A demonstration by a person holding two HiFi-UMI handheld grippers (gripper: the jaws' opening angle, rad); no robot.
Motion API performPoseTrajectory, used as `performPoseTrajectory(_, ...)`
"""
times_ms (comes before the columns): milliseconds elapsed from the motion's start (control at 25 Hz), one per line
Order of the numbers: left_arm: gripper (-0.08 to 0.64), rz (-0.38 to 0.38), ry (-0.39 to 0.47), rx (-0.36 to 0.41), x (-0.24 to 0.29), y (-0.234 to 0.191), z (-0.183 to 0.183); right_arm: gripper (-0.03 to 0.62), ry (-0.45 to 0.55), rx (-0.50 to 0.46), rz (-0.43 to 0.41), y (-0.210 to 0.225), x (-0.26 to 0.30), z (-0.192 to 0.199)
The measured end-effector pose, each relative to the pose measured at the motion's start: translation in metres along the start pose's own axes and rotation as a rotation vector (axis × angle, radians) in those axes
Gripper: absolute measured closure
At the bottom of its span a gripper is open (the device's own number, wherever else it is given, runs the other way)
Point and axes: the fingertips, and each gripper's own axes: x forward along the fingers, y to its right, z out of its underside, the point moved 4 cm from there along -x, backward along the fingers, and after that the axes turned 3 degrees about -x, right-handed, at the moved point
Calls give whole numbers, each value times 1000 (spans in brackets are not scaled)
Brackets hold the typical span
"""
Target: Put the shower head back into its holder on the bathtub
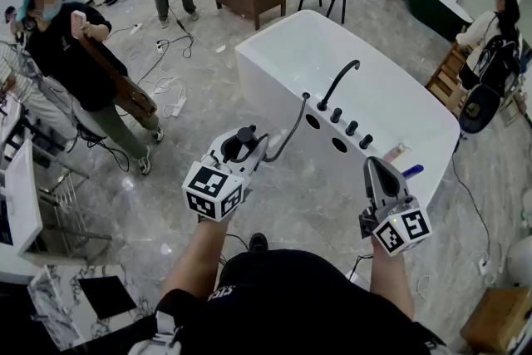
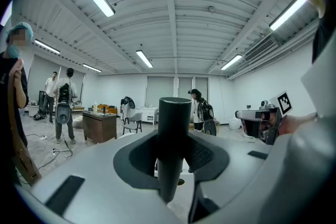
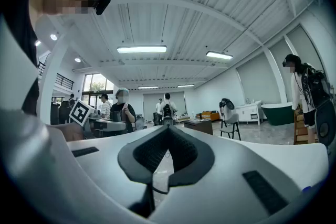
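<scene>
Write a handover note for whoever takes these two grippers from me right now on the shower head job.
Left gripper: shut on the shower head, held in the air short of the bathtub; its hose runs to the tub deck.
Right gripper: shut, empty, beside the tub's near end.
Done: shower head gripped.
Left: carry it to its holder near the faucet and seat it. I cannot tell which of the deck openings is the holder.
</scene>
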Motion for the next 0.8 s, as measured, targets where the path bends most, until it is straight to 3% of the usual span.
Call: performPoseTrajectory(800,425,46,39,47,3,-58,-19,578,11,69,0,-27,52,9)
